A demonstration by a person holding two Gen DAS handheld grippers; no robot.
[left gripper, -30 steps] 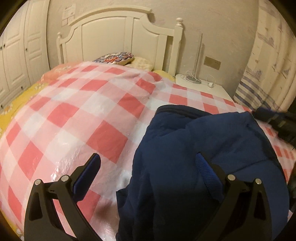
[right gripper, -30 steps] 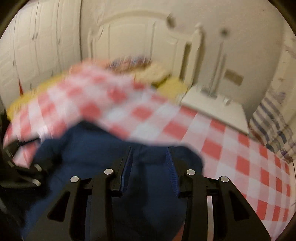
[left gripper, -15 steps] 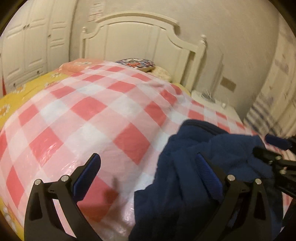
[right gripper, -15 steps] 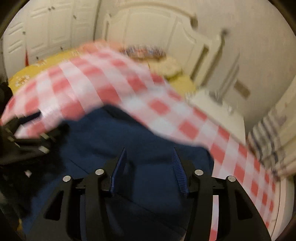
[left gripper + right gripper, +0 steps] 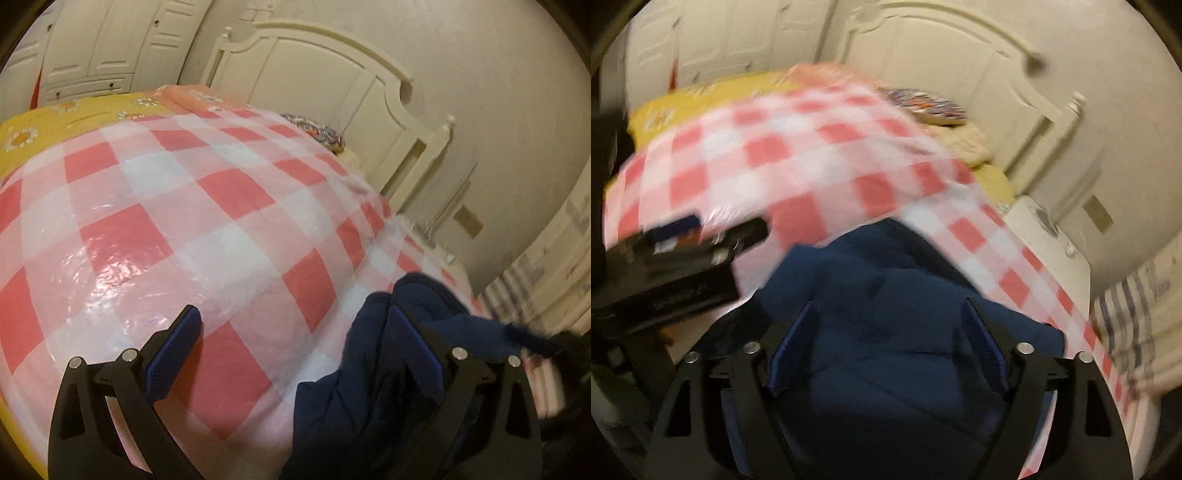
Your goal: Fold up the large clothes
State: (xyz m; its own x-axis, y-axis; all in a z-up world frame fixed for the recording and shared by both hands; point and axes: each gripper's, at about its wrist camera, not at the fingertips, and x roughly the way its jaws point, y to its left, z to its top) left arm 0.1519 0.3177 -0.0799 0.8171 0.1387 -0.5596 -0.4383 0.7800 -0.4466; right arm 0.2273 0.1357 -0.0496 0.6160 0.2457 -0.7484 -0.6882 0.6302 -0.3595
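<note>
A dark blue padded jacket (image 5: 886,302) lies bunched on the bed's red-and-white checked plastic cover (image 5: 192,221). In the left wrist view the jacket (image 5: 373,387) sits at the lower right, under and around my right-hand finger. My left gripper (image 5: 295,347) is open and holds nothing; it also shows at the left of the right wrist view (image 5: 687,251). My right gripper (image 5: 890,339) is open, its fingers spread over the jacket, with cloth between them but not pinched. This view is blurred.
A white headboard (image 5: 332,92) stands at the far end with a patterned pillow (image 5: 317,133) before it. A yellow flowered sheet (image 5: 55,122) shows at the left, white wardrobe doors (image 5: 92,44) behind it. A bedside table (image 5: 1052,236) and striped curtain (image 5: 1126,332) stand at the right.
Both views have swung left, so the jacket sits further right in the left wrist view. My right gripper's jaws have opened wider over the jacket.
</note>
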